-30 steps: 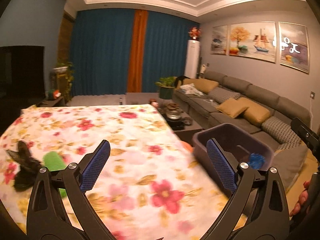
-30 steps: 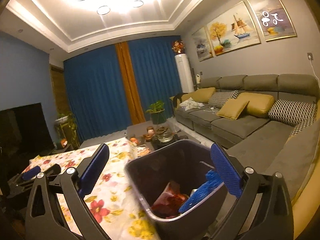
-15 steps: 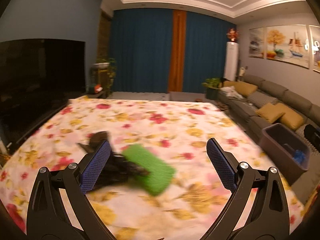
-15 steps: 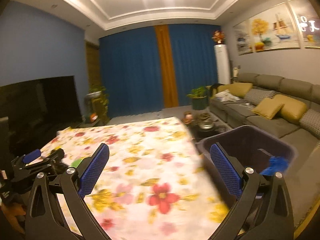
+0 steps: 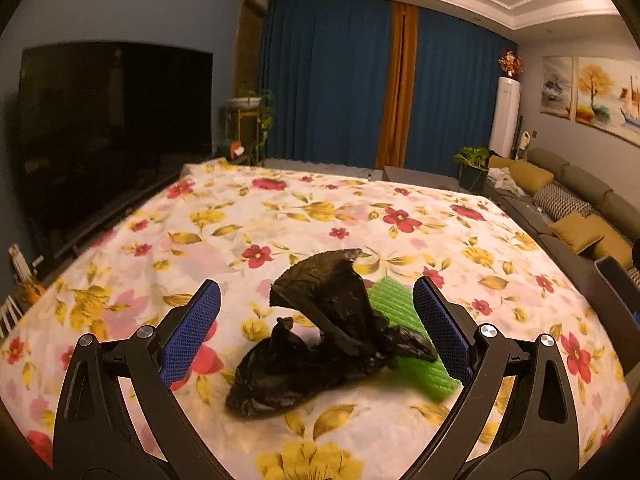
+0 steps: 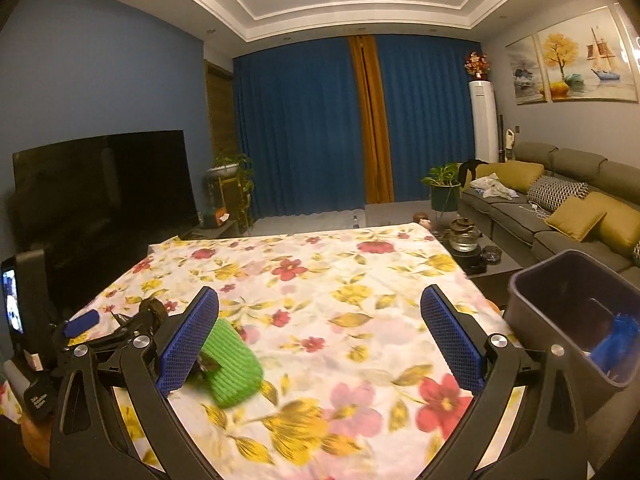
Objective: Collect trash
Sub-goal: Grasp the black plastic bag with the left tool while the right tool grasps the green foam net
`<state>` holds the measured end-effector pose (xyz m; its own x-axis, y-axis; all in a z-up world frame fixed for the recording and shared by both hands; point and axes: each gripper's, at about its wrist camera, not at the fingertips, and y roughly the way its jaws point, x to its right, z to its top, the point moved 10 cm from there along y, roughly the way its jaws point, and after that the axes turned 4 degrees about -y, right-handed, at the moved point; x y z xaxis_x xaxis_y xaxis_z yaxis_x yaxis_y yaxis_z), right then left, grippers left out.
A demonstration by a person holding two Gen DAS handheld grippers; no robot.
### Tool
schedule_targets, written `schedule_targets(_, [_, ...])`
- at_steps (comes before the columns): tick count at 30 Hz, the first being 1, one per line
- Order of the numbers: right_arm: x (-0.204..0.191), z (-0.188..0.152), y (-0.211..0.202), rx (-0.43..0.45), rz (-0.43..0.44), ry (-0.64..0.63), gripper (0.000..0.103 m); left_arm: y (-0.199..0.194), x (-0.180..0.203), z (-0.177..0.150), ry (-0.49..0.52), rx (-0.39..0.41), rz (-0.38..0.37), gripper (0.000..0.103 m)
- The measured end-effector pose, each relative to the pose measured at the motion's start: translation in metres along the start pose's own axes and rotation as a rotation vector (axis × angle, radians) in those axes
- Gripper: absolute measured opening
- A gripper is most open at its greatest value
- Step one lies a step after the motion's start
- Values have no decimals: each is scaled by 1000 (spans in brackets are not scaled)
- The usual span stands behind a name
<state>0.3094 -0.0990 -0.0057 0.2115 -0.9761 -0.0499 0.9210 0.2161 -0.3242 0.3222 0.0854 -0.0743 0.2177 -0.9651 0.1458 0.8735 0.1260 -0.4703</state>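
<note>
Dark television (image 6: 104, 188) faces grey sofa (image 6: 568, 216) before blue curtains (image 6: 304, 128).

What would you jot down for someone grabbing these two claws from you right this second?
Left claw: open, empty, lined up on the black bag.
Right claw: open, empty, over the tablecloth.
Black bag lies crumpled on the cloth, partly over the green sponge.
Bin sits off the table's right edge, with a blue piece of trash inside.
Done: some trash binned.
Left: grab the bag, then the sponge, and drop both in the bin.
</note>
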Motion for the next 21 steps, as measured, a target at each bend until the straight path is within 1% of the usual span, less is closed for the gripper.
schedule_targets(3, [-12,-1,10,-7,15,-8,97,16,-5,1,-6,-20,10,95])
schedule_targets(4, [-17,-2,15,-12,19,-15,97,21,-6,1,-5,-30,11,91])
schedule_targets(6, [-25,-4,23,-24,25,-25,97,33,-6,-3,-6,-66,-10,83])
schedule_targets(8, [-34,-10,34,-44,37,-37,97,42,-7,-8,-2,-94,-22,67])
schedule_targets(9, [-38,-13,39,-56,41,-42,97,46,-7,-11,-4,-111,-37,62])
schedule_targets(11, [-43,-18,49,-78,50,-49,97,51,-7,-15,-27,-142,-74,43])
schedule_targets(12, [-46,-20,52,-86,54,-53,96,52,-8,-16,-40,-148,-82,39])
schedule_targets(13, [-50,-24,57,-101,60,-61,96,53,-10,-17,-49,-154,-88,29])
schedule_targets(14, [-52,-26,60,-109,63,-65,95,54,-10,-18,-55,-162,-96,17])
schedule_targets(15, [-56,-28,63,-118,65,-69,95,54,-10,-19,-57,-166,-100,12])
schedule_targets(16, [-59,-31,66,-128,70,-71,95,52,-11,-18,-63,-163,-107,8])
schedule_targets(18, [-66,-35,73,-149,82,-76,94,45,-14,-12,-81,-141,-116,7])
schedule_targets(21, [-77,-42,81,-178,98,-101,94,25,-25,4,-112,-67,-104,6])
